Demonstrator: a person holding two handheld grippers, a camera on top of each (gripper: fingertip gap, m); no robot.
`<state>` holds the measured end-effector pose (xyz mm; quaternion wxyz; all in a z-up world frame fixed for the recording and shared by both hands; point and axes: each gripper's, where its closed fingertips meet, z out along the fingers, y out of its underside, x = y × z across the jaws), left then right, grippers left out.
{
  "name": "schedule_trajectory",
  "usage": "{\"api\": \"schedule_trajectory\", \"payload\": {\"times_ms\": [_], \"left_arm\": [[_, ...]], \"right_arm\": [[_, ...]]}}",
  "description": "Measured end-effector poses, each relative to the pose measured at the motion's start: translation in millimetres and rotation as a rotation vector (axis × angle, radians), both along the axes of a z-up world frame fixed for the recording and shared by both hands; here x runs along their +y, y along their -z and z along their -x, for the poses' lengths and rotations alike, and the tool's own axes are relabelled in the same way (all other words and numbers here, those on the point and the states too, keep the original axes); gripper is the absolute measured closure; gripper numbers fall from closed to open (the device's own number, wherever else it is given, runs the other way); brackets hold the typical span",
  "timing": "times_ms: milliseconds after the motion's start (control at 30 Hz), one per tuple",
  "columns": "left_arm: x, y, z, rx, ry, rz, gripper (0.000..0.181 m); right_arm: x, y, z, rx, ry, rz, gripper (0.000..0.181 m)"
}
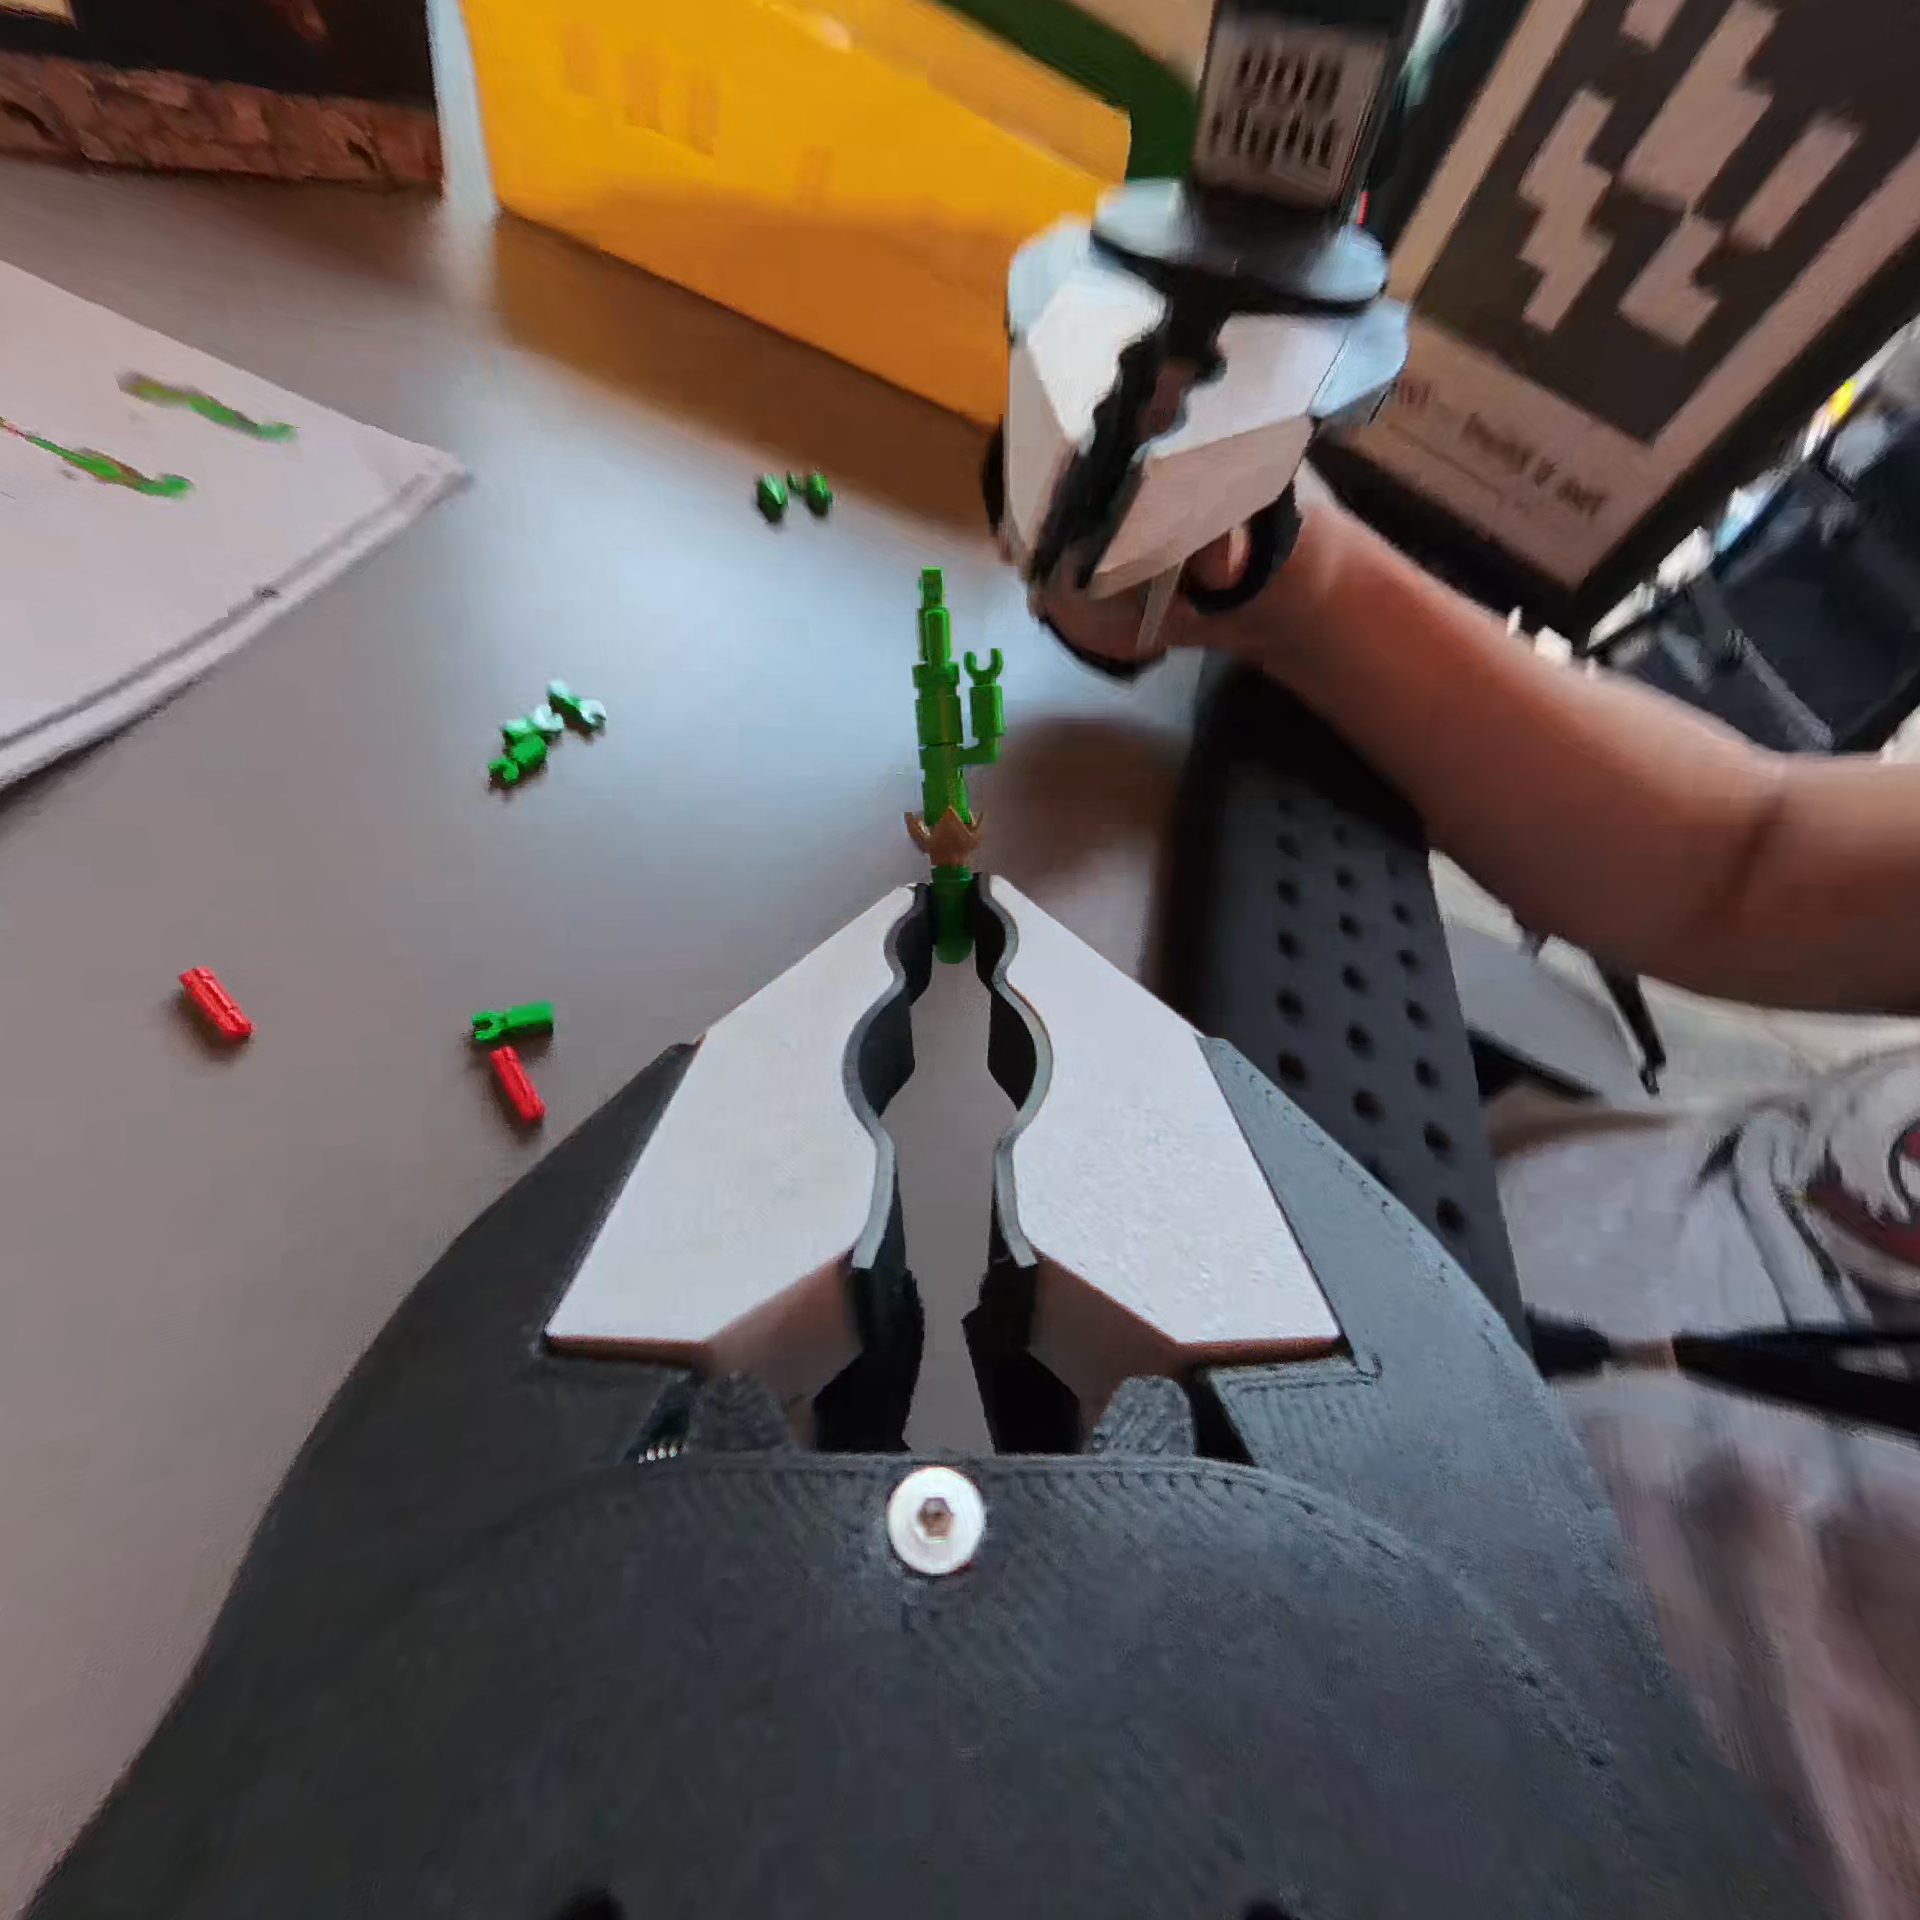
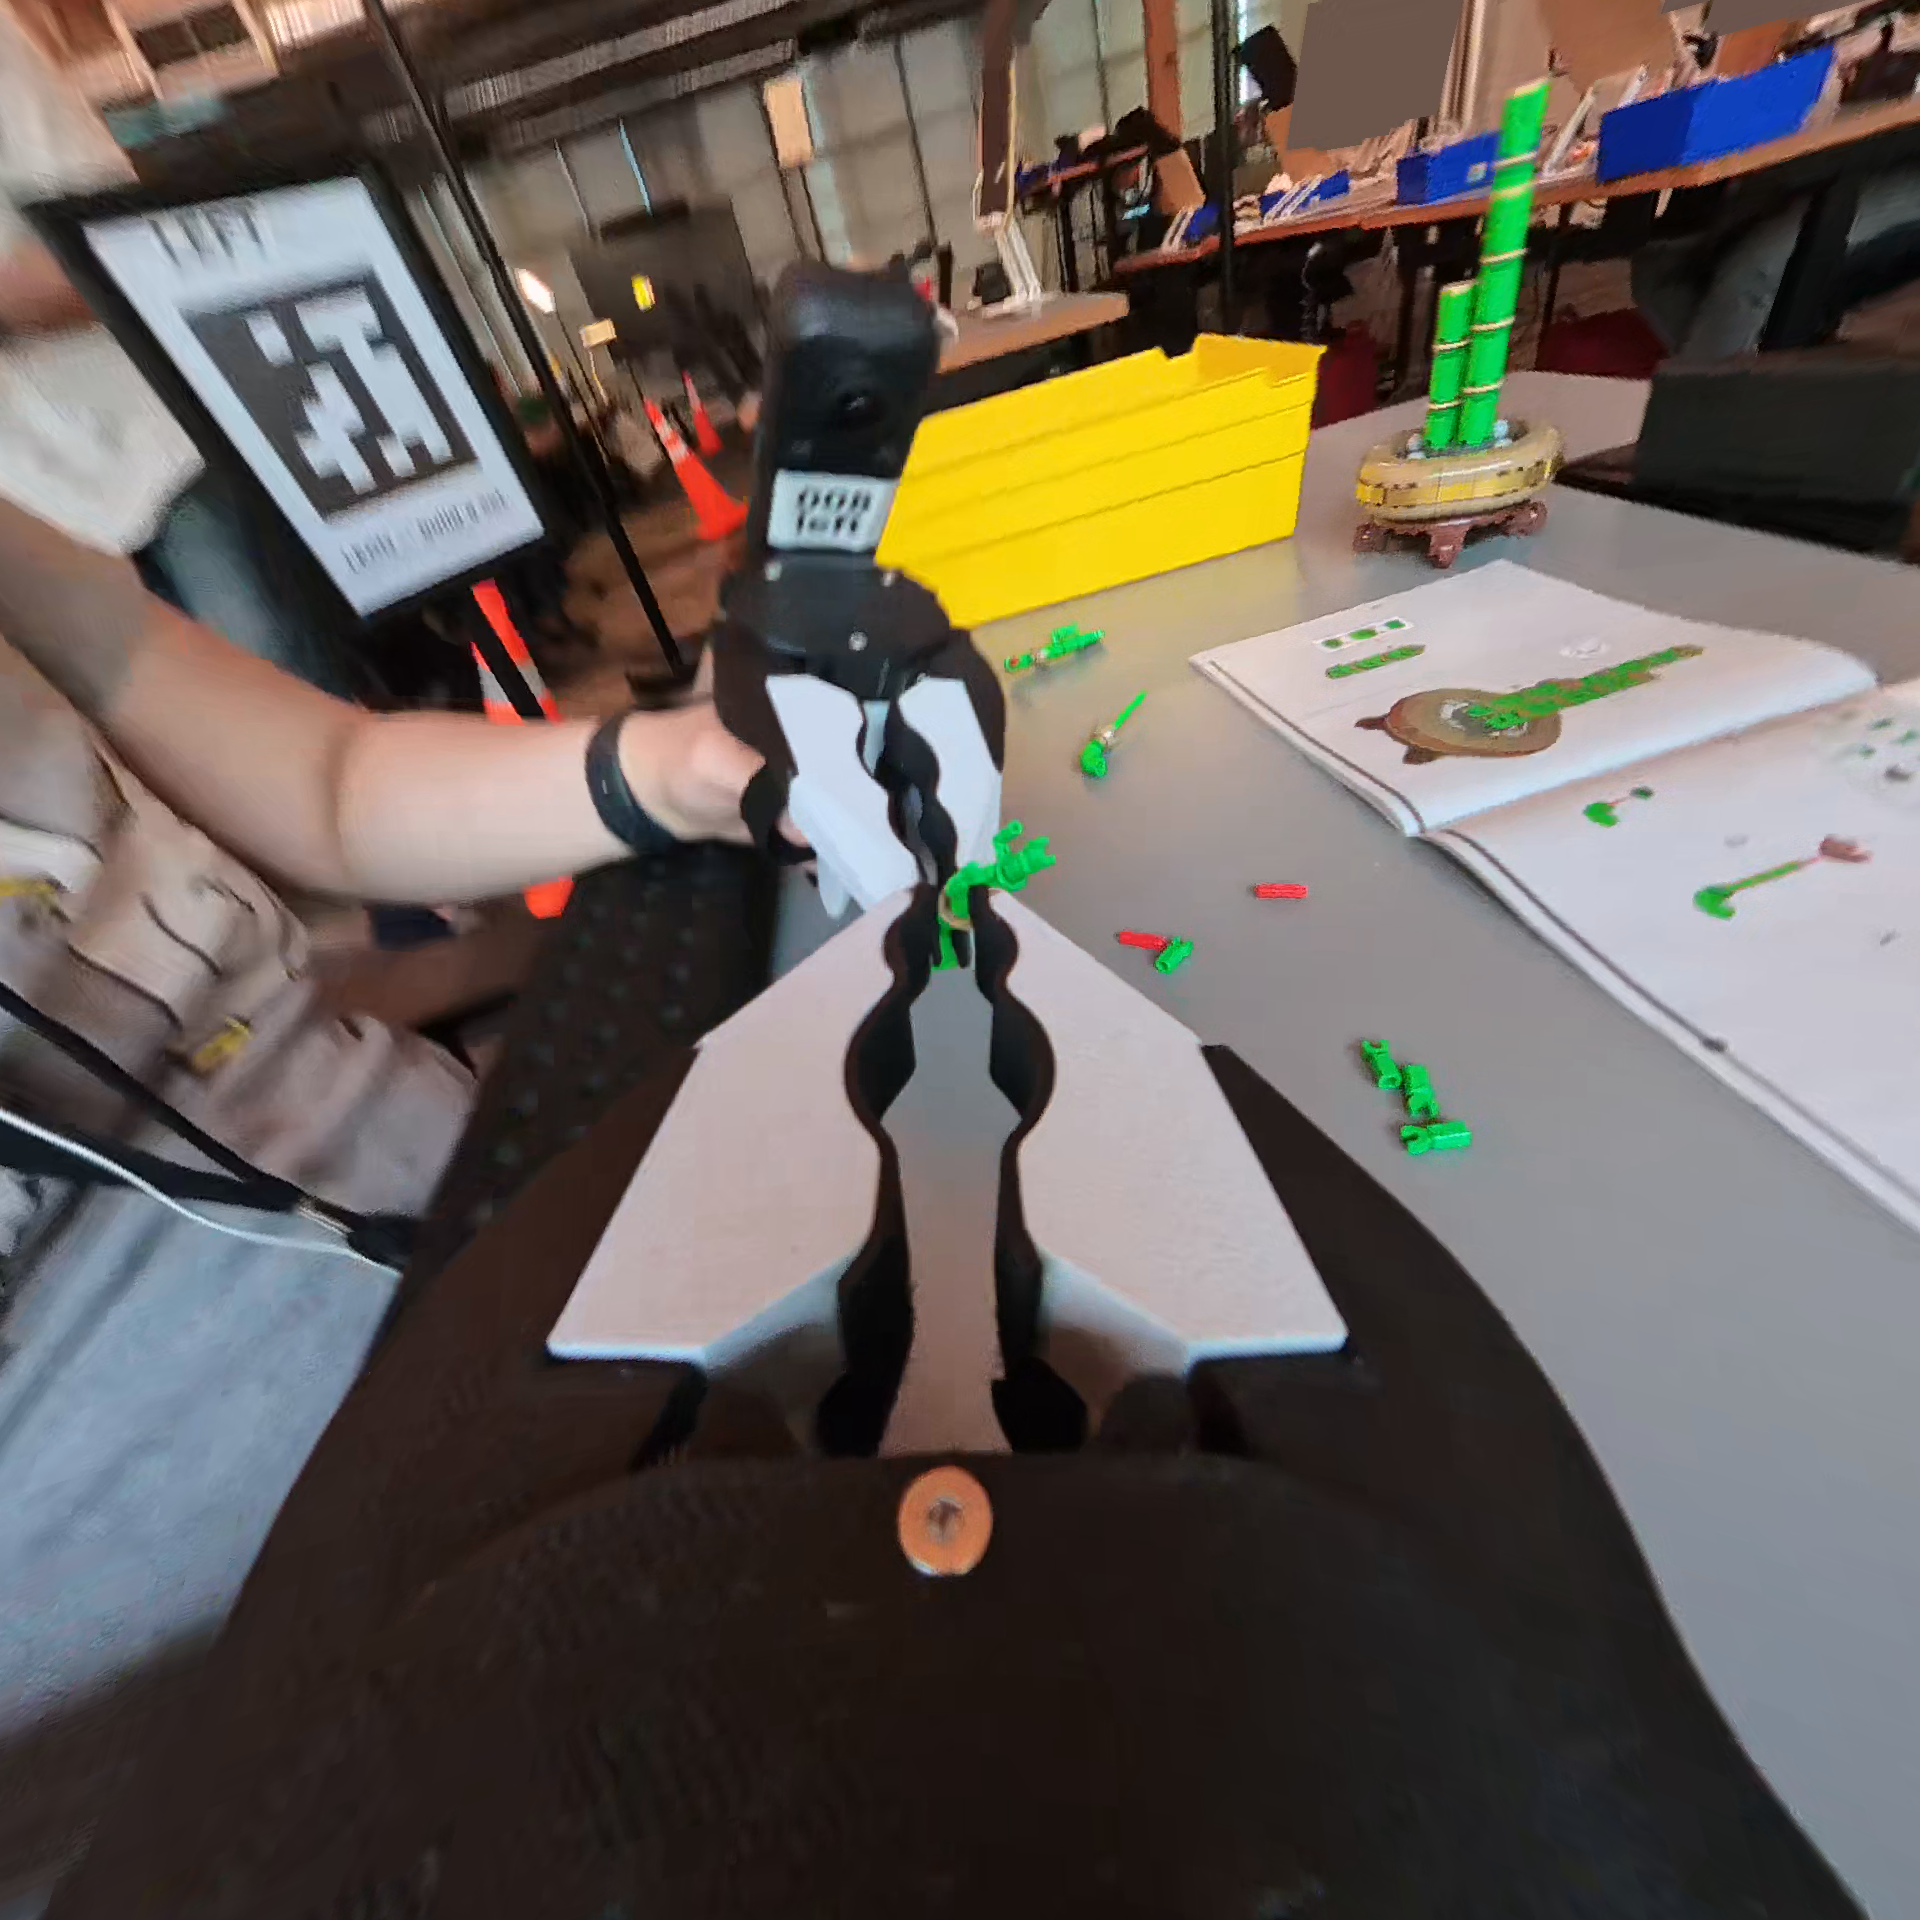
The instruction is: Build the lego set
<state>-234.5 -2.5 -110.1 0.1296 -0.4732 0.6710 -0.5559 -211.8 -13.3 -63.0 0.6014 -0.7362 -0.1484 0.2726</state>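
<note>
My left gripper [image 1: 951, 896] is shut on the bottom of a thin green lego stem [image 1: 943, 707]. The stem stands up from the tips, with a tan leaf collar [image 1: 943, 834] and a side clip branch [image 1: 984, 717]. My right gripper [image 2: 953, 909] has its jaws almost together with nothing seen held. In the left wrist view it [image 1: 1081, 592] hovers just right of the stem's top, apart from it. The right wrist view shows the left gripper [image 2: 914, 873] and the stem [image 2: 1013, 862] right in front of my right tips.
Loose green pieces [image 1: 540, 732] and red pins [image 1: 215, 1003] lie on the grey table [image 2: 1558, 1299]. An open instruction booklet [image 2: 1558, 748], a yellow bin [image 2: 1101, 488] and a built bamboo model on a round base [image 2: 1460, 478] stand farther back. A black perforated chair back [image 1: 1340, 987] is at the table edge.
</note>
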Motion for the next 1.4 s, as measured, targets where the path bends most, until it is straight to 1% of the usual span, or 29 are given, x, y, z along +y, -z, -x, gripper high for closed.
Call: {"api": "schedule_trajectory", "payload": {"times_ms": [67, 167, 267, 433, 467, 567, 667, 800, 1133, 1400], "left_arm": [[-2.8, 11.7, 14.8, 0.078, 0.115, -0.008, 0.175], [-4.9, 24.5, 38.0, 0.196, 0.244, 0.039, 0.175], [-7.6, 27.4, 48.6, 0.222, 0.304, 0.040, 0.175], [-11.7, 34.9, 51.9, 0.241, 0.332, -0.012, 0.175], [-12.4, 35.1, 52.8, 0.243, 0.339, -0.010, 0.175], [-13.8, 35.7, 54.2, 0.249, 0.353, -0.007, 0.175], [-16.0, 36.4, 56.8, 0.260, 0.376, 0.000, 0.175], [-19.0, 39.1, 60.3, 0.312, 0.411, 0.033, 0.175], [-21.2, 40.4, 63.4, 0.360, 0.444, 0.075, 0.175], [-23.0, 41.4, 65.6, 0.321, 0.449, 0.018, 0.175]], "right_arm": [[-0.5, 10.3, 3.1, -0.068, -0.003, 0.000, 0.160], [1.2, 19.0, 9.5, 0.013, -0.049, 0.055, 0.161], [1.0, 23.9, 23.1, 0.093, -0.137, 0.113, 0.167], [0.6, 38.8, 40.5, 0.076, -0.210, 0.205, 0.171], [-0.3, 39.7, 42.1, 0.084, -0.220, 0.217, 0.174], [-0.7, 42.8, 41.4, 0.116, -0.220, 0.260, 0.174], [-5.1, 47.9, 45.6, 0.085, -0.241, 0.287, 0.174], [-7.3, 57.2, 51.8, -0.017, -0.242, 0.302, 0.176], [-11.8, 67.2, 57.5, -0.064, -0.260, 0.354, 0.176], [-17.0, 69.6, 62.1, -0.116, -0.263, 0.341, 0.177]]}}
